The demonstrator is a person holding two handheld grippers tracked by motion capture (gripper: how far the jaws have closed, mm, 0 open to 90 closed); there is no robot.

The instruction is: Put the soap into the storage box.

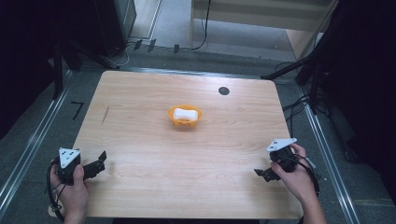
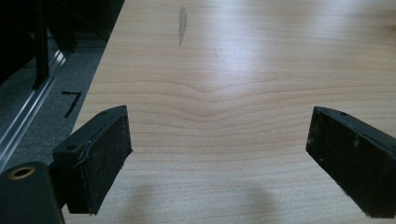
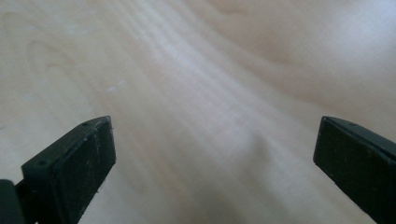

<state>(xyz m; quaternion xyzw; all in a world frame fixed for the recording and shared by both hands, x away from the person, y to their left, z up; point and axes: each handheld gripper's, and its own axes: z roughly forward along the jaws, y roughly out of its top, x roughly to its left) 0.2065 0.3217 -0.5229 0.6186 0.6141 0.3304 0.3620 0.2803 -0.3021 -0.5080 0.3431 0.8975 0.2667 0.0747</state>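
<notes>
Orange bowl (image 1: 185, 116) at mid-worktop, slightly toward the far side, upright. Inside it, one white block (image 1: 183, 113), lying flat, taking up most of the hollow; material not clear from the high view. Nothing else in the bowl. Well apart from both grippers, roughly midway between them from left to right and farther out.

Worktop (image 1: 154, 186) of pale wood, with a small dark round spot (image 1: 224, 90) near the far edge and a thin dark streak (image 1: 106, 114) toward the left side; same streak (image 2: 182, 23) ahead in the left gripper view.

Left gripper (image 1: 93, 165) at the near left corner, held in the left hand (image 1: 71, 189), forearm in from the bottom edge, fingers pointed right and a little outward over the wood. Grey plate (image 1: 68, 157) on top. Fingers (image 2: 100, 156) spread wide, holding nothing, bare wood between them.

Right gripper (image 1: 264, 173) at the near right edge, held in the right hand (image 1: 295, 175), fingers pointed left toward the middle, low over the worktop. Fingers (image 3: 77, 170) likewise spread wide in the right gripper view, gripping nothing, bare wood grain between.
</notes>
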